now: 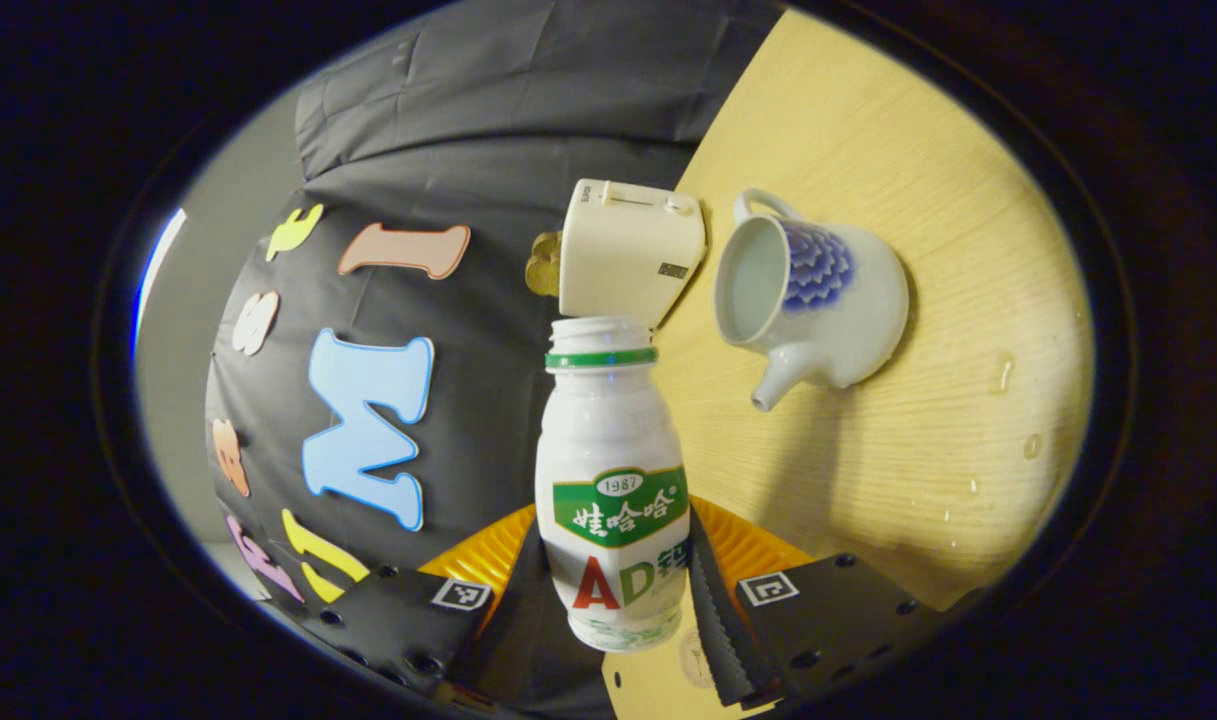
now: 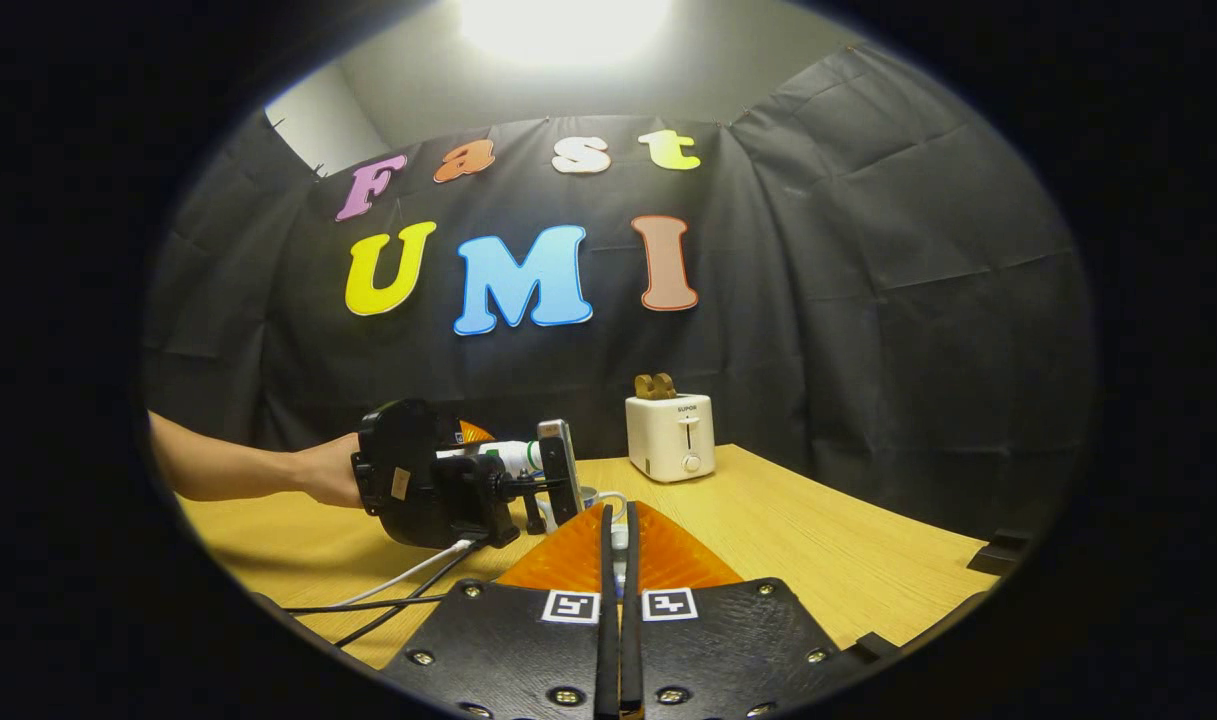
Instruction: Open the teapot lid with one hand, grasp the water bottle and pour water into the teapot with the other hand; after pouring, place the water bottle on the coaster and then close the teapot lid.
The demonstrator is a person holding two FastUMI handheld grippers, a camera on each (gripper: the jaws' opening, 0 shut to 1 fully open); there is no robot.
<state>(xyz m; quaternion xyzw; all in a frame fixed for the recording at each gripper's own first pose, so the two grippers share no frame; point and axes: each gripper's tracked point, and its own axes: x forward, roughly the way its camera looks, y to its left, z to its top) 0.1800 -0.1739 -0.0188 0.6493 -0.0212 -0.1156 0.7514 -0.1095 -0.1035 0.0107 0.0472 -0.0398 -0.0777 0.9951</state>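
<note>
Left gripper view: gripper (image 1: 623, 590) clamped on uncapped water bottle (image 1: 613, 470), tipped level toward lidless teapot (image 1: 813, 300) for pouring; right gripper (image 2: 618, 590) closed, likely pinching lid.

Right gripper view: table scene

Right gripper (image 2: 618, 560) fingers nearly together. Beyond them, a hand (image 2: 323, 470) holds the left gripper (image 2: 558, 470) with a water bottle (image 2: 503, 455) lying horizontal. Toaster (image 2: 670, 436) stands on wooden table (image 2: 818, 550).
</note>
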